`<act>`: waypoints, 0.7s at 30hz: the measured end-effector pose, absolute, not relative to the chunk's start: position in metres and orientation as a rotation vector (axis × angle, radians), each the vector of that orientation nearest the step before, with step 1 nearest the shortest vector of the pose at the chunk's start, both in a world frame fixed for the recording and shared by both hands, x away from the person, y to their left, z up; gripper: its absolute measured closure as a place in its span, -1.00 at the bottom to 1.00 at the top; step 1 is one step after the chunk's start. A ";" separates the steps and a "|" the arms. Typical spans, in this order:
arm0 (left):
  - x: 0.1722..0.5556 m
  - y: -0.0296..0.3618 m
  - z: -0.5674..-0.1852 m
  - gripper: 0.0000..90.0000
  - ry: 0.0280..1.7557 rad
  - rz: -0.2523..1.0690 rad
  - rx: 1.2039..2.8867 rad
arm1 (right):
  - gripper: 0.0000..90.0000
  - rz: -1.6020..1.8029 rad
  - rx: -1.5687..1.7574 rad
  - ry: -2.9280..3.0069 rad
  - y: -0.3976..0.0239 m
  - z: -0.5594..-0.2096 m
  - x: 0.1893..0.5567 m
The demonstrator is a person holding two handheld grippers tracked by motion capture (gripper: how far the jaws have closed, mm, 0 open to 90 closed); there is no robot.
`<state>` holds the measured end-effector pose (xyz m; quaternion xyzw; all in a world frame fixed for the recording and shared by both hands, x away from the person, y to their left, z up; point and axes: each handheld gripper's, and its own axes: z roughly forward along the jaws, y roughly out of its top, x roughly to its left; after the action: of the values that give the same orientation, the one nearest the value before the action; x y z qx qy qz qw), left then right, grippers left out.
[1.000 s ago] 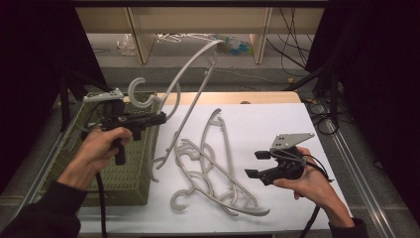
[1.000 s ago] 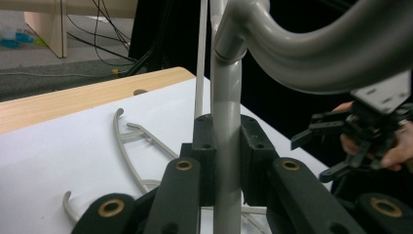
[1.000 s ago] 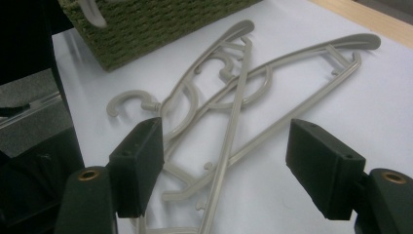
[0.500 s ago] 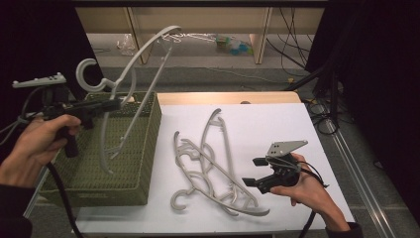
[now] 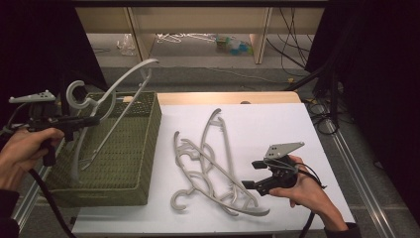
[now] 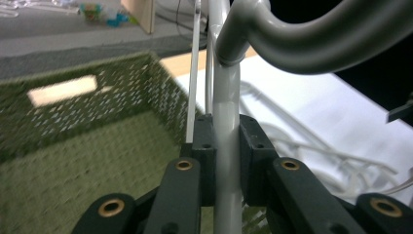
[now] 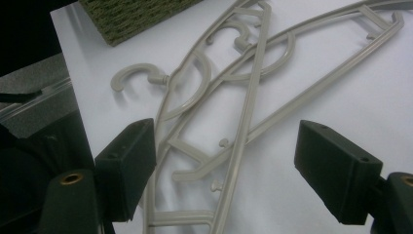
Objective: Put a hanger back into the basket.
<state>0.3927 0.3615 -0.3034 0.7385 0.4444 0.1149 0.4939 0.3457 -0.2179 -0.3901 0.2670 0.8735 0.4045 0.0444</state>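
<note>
- Worktop point(image 5: 277, 124): white sheet over a wooden board, whose far edge shows as a bare strip. Dark surroundings on both sides hide what stands there. Behind, a floor with shelf legs and small litter, too blurred to name.
- Basket point(image 5: 143, 148): green woven, rectangular, at the sheet's left edge; its left wall is partly covered by the person's forearm.
- Left hand-held gripper point(image 5: 91, 120): clenched on the neck of a grey hanger point(image 5: 111, 96), just below the hook. The hanger hangs tilted above the open basket, its lower arm end inside the rim. In the left gripper view the hanger's top is cut off by the frame.
- Hanger pile point(image 5: 213, 168): grey hangers overlapping mid-sheet; how many cannot be told.
- Right hand-held gripper point(image 5: 250, 174): released, jaws just widened, nothing pressed between them; just beside the pile's right edge.
- Open room: bare sheet right of and beyond the pile.
</note>
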 end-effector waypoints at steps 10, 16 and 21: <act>0.394 0.387 -0.331 0.76 1.167 0.304 1.841 | -0.47 1.226 0.814 2.668 -0.220 -0.392 0.344; 0.397 0.397 -0.345 0.76 1.218 0.287 1.861 | -0.48 1.226 0.831 2.678 -0.220 -0.394 0.344; 0.398 0.398 -0.357 0.76 1.220 0.254 1.873 | -0.48 1.223 0.830 2.674 -0.222 -0.395 0.345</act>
<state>0.3983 0.3982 -0.3574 0.7512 0.4892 0.1020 0.4313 0.3449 -0.2215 -0.3952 0.2714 0.8744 0.4000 0.0432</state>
